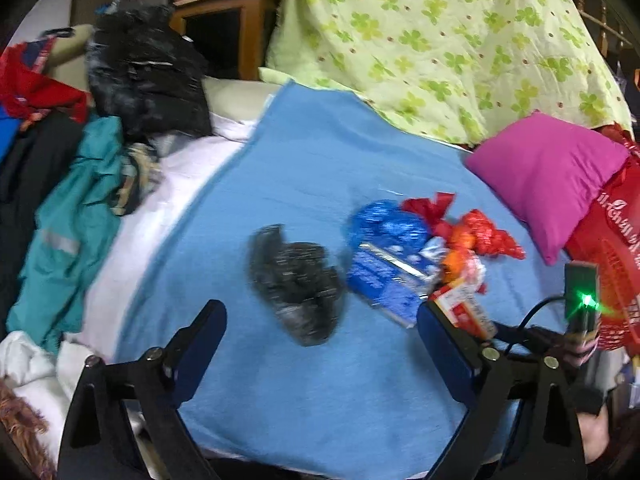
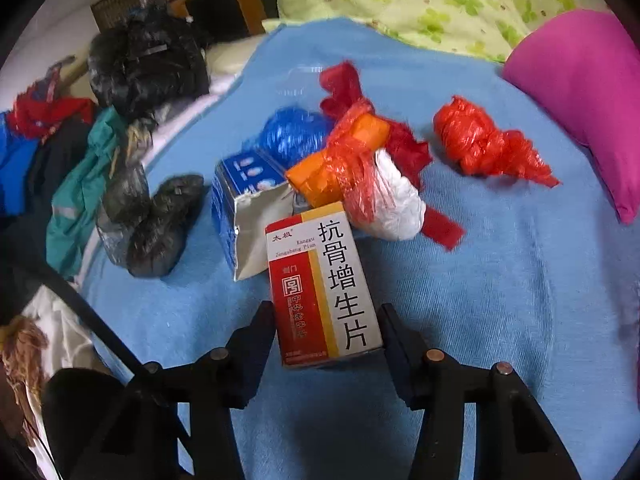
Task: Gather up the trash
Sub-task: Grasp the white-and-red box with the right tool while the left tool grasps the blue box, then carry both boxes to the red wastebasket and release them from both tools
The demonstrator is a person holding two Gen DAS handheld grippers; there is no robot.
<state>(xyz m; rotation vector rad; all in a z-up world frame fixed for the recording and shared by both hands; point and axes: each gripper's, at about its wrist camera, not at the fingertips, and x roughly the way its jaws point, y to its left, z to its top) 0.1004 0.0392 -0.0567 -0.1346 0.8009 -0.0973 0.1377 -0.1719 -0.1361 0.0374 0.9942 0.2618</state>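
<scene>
Trash lies on a blue blanket [image 1: 320, 160]. My left gripper [image 1: 322, 320] is open just above the blanket, and a crumpled black plastic bag [image 1: 298, 284] lies just ahead between its fingers. A torn blue box [image 1: 384, 272] and red plastic bags [image 1: 480, 232] lie to its right. My right gripper [image 2: 326, 320] is shut on a red-and-white medicine box [image 2: 322, 284], which also shows in the left wrist view [image 1: 464, 308]. Beyond it lie the blue box [image 2: 244, 216], a blue bag [image 2: 292, 132], an orange-and-white bundle [image 2: 360, 176], a knotted red bag [image 2: 484, 144] and the black bag [image 2: 160, 224].
A magenta pillow [image 1: 548, 176] and a red mesh bag [image 1: 616, 264] sit at the right. A green flowered quilt [image 1: 432, 36] lies at the back. Clothes [image 1: 72, 208] and a large black bag [image 1: 144, 72] pile up at the left.
</scene>
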